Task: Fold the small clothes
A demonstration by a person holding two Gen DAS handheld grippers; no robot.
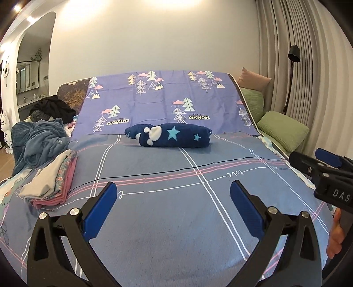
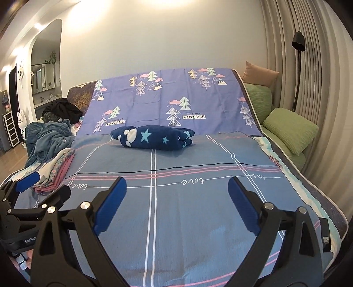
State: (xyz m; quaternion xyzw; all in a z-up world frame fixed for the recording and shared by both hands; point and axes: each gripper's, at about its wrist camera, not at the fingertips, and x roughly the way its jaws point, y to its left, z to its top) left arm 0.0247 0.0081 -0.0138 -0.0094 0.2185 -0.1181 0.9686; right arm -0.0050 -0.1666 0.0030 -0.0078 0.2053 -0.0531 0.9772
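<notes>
Beyond both tools [image 1: 173, 198], folded garment [image 1: 169, 135]

The purple tree-printed cotton sheet [image 1: 154, 99] reads "Perfect VINTAGE"; the blue checked bedsheet [image 2: 187, 209] reads "love"; the right black hand-held gripper [image 1: 326, 174] shows "DAS"; the left black hand-held gripper [image 2: 28, 212] shows "GenRob".

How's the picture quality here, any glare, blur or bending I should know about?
Left wrist view: ceiling light glares on the wall at top centre; the fisheye bows the curtain and darkens the corners; the navy star garment is sharp. Right wrist view: same wall glare, bed edge curved, open right claw crisp.
</notes>
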